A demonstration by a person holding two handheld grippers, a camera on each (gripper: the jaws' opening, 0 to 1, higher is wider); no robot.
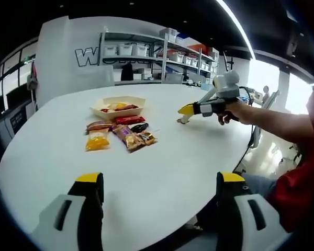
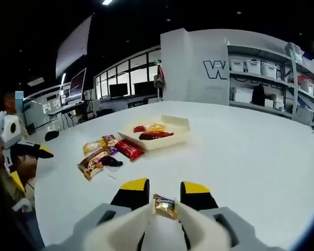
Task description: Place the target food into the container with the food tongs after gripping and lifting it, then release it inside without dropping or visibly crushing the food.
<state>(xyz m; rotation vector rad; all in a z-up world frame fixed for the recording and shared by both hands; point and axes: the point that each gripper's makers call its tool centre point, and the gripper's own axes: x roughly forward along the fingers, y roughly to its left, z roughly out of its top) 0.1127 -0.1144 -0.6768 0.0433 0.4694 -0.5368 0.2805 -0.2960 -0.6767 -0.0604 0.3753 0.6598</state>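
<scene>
A cream tray (image 1: 138, 100) (image 2: 182, 125) lies on the white table (image 1: 162, 157) (image 2: 251, 157) with a few red and yellow snacks in it. Several loose packets (image 1: 120, 133) (image 2: 102, 154) are spread just in front of it. My right gripper (image 2: 165, 189) is shut on a small gold-wrapped packet (image 2: 165, 206), held above the table short of the tray. In the left gripper view the right gripper (image 1: 187, 111) hovers to the right of the tray, in a person's hand. My left gripper (image 1: 159, 189) (image 2: 29, 166) is open with nothing between its jaws, near the table's edge.
Shelving with white bins (image 1: 141, 52) (image 2: 261, 68) stands behind the table. Desks with monitors (image 2: 76, 83) are at the far left of the right gripper view. A person's arm (image 1: 272, 123) and red sleeve (image 1: 298, 183) reach in along the table's right side.
</scene>
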